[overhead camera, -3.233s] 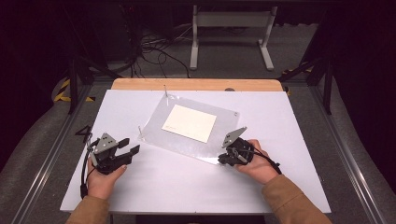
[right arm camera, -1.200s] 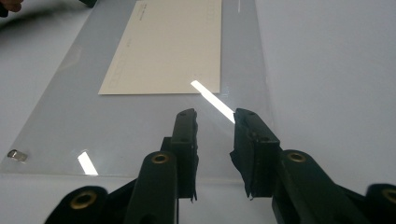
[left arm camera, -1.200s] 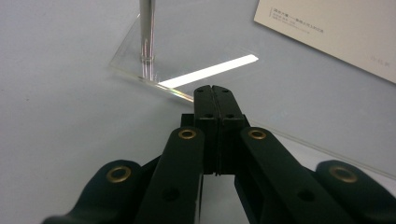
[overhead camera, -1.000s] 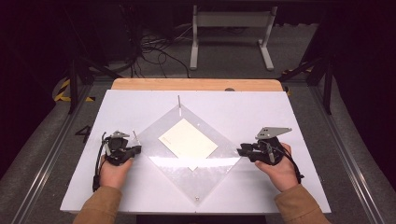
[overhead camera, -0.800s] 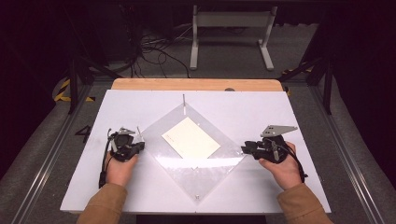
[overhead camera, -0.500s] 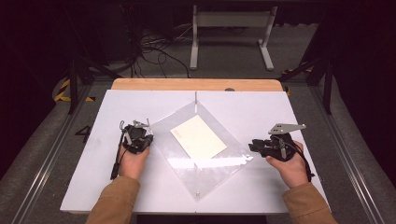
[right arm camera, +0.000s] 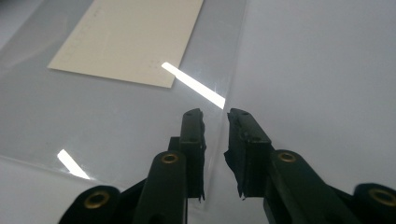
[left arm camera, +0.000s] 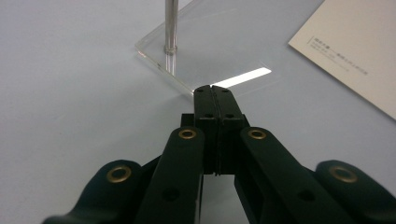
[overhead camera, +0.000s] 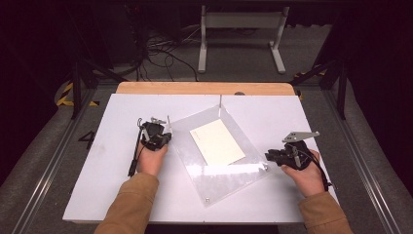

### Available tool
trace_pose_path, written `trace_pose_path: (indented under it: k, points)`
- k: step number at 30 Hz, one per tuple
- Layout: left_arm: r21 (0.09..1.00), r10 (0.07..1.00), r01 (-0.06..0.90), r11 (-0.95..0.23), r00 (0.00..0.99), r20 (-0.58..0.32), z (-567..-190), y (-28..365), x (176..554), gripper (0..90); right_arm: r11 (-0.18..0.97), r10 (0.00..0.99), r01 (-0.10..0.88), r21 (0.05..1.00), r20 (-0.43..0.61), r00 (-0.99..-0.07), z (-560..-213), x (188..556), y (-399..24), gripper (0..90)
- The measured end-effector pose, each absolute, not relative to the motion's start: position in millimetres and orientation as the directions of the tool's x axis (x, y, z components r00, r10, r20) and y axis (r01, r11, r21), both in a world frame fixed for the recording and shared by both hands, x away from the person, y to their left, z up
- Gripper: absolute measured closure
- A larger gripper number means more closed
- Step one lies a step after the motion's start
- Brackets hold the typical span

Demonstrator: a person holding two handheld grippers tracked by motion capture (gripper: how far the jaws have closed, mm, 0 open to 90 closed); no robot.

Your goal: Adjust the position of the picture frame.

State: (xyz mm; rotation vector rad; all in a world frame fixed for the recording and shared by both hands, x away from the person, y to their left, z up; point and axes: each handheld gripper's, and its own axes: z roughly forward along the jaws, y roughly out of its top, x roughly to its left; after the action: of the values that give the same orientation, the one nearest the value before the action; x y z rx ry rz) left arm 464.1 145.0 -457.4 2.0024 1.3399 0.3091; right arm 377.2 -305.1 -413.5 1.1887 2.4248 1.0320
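Observation:
A clear acrylic plate [overhead camera: 229, 180] lies skewed on the white table [overhead camera: 112, 146], with a cream card [overhead camera: 216, 142] at its middle. Thin metal posts [overhead camera: 220, 101] stand at its corners. My left gripper [overhead camera: 165, 139] is shut with nothing between its jaws, and its tips [left arm camera: 211, 88] rest against the plate's edge [left arm camera: 219, 42] beside a post [left arm camera: 170, 32]. My right gripper [overhead camera: 269, 156] sits at the plate's right corner. Its jaws have just been closing and stand a little apart [right arm camera: 215, 114] above the plate's edge [right arm camera: 93, 121], and the pads press on nothing. The card [right arm camera: 130, 37] lies ahead of them.
A wooden strip [overhead camera: 204, 87] runs along the table's far edge. Beyond it on the dark floor are cables [overhead camera: 160, 53] and a white stand [overhead camera: 238, 29]. Bare white table lies left of the plate and along the near edge.
The plate has turned clockwise on the table. My left gripper has moved away from me and to the right with the plate's left corner. My right gripper has drifted a little right.

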Motion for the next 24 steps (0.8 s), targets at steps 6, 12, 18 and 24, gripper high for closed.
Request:
trace_pose_path:
  k: [6, 12, 18, 24]
  points:
    - [0.688, 0.841, 0.634, -0.352, 0.537, -0.065, -442.9, 142.3, 435.8, 79.9, 0.457, 0.776, 0.620, 0.638, 0.054, -0.628, -425.1, 382.1, -304.3, 79.7]
    - [0.709, 0.797, 0.602, -0.367, 0.597, -0.094, -437.9, 148.1, 412.4, 75.7, 0.481, 0.773, 0.651, 0.587, 0.066, -0.630, -431.4, 383.0, -302.7, 84.5]
    - [0.712, 0.768, 0.597, -0.370, 0.628, -0.127, -442.0, 159.3, 394.7, 74.3, 0.512, 0.747, 0.653, 0.557, 0.087, -0.659, -436.2, 382.1, -300.9, 89.8]
    - [0.732, 0.763, 0.574, -0.367, 0.636, -0.117, -435.9, 168.0, 383.3, 73.6, 0.577, 0.643, 0.612, 0.541, 0.161, -0.749, -438.0, 368.3, -273.4, 89.7]
